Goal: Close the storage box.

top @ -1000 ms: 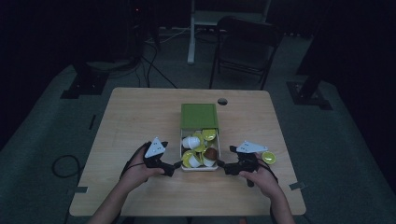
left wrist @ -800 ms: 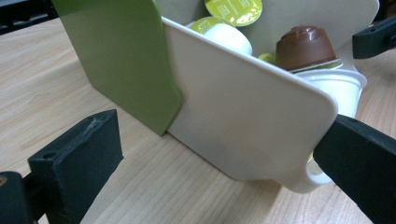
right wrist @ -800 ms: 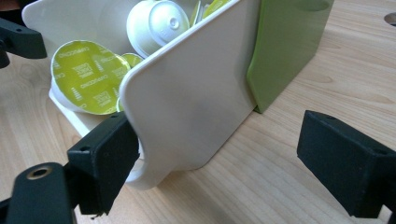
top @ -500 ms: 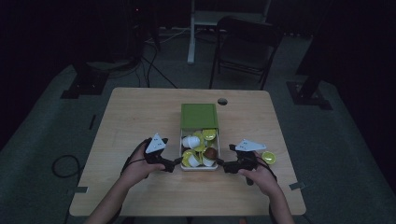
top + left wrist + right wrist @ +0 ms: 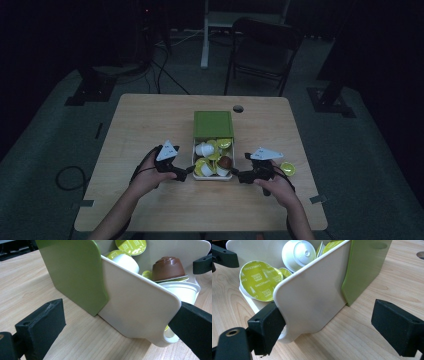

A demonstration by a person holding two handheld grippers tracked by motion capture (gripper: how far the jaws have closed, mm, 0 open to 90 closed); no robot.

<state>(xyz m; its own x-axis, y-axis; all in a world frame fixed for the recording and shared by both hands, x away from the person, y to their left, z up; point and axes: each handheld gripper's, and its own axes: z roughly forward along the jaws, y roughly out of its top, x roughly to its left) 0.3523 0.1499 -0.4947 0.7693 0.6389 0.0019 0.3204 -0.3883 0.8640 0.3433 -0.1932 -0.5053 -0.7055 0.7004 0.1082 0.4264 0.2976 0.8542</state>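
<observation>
Sitting at the near middle of the table (image 5: 150, 125): a white drawer (image 5: 212, 176) full of coffee capsules, pulled partway out of a green sleeve (image 5: 213, 124). Flanking it from both sides. At left, left hand-held gripper (image 5: 186, 171) lying low on the table beside the drawer's left wall; in the left gripper view, jaws spread wide, one set against the drawer's front corner (image 5: 160, 315), the other standing free over bare wood, nothing pinched. Inside the drawer: green-lidded capsules (image 5: 258, 280), white pods (image 5: 298, 251), one brown capsule (image 5: 168, 266) near the front. At right, right hand-held gripper (image 5: 239, 175) mirroring the left, jaws likewise spread, one jaw touching the drawer's front corner by the small lip, the other well out over the table alongside the green sleeve (image 5: 367, 262). Farther right, one loose green-lidded capsule (image 5: 287, 168) lying on the table just beyond the right hand (image 5: 272, 182). Step in hand, by judgement: bracing the drawer at its two front corners, either for sliding it back into the sleeve or for drawing it further out; cannot tell which. Next move calling for even pressure from both sides, keeping the drawer square to the sleeve and avoiding tipping the heaped capsules over the low front edge.
</observation>
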